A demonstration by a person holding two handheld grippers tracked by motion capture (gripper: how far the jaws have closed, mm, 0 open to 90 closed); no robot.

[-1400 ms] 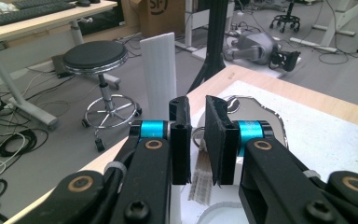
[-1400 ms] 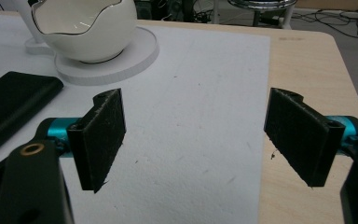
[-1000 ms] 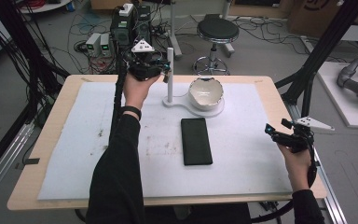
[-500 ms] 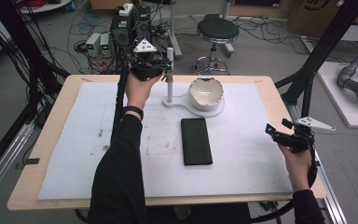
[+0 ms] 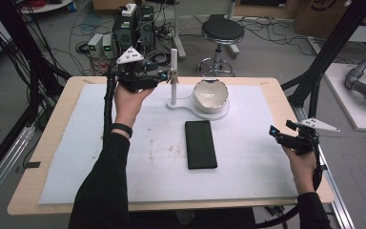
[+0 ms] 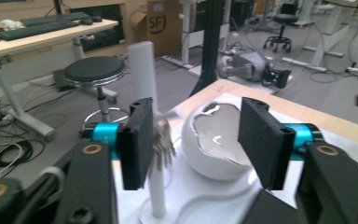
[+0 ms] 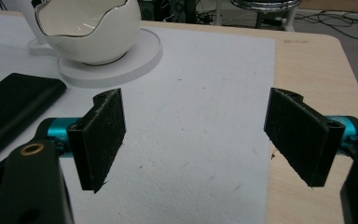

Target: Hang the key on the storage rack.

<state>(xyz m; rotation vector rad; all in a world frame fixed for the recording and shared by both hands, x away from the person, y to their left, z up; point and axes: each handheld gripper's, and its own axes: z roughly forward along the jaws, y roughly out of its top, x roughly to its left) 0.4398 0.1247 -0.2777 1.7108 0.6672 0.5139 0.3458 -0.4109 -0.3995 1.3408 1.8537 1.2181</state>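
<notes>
A white post (image 5: 173,67) rises from a white base (image 5: 198,112) at the back of the table, and a small bunch of keys (image 5: 171,76) hangs on it. My left gripper (image 5: 163,76) is just left of the post. Its jaws have just been opening and now stand open. In the left gripper view the keys (image 6: 164,142) hang beside the left pad (image 6: 137,140), with the post (image 6: 143,79) behind. An eggshell-shaped white bowl (image 5: 210,93) sits on the same base. My right gripper (image 5: 272,132) hovers open and empty over the table's right edge.
A black flat phone-like slab (image 5: 200,144) lies mid-table on the white mat (image 5: 124,167). A stool (image 5: 222,31) and electronics boxes (image 5: 133,28) stand on the floor behind the table. Black frame posts (image 5: 324,62) rise at the right.
The left gripper's jaws have opened and the hand has drawn back leftward from the post, with the keys left hanging there. The right hand has kept still.
</notes>
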